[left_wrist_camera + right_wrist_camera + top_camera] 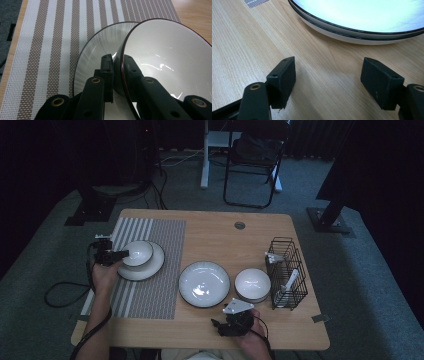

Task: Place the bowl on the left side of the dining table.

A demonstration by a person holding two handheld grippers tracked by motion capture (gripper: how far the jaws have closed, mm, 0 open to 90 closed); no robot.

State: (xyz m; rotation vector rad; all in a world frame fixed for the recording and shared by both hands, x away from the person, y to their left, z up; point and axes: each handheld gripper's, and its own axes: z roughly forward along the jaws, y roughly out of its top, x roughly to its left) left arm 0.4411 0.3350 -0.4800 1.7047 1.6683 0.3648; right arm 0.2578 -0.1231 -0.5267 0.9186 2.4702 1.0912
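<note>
Jaws of the left gripper (117,62) pinch the dark-edged rim of a glossy white bowl (170,57), tilted over a white plate (100,47) on the striped placemat (50,37), near the tabletop's (210,232) left edge. Right gripper (328,75) rests spread.

Small white bowl (137,253) – dark-rimmed, tilted – on plate (152,265), striped mat.
</note>
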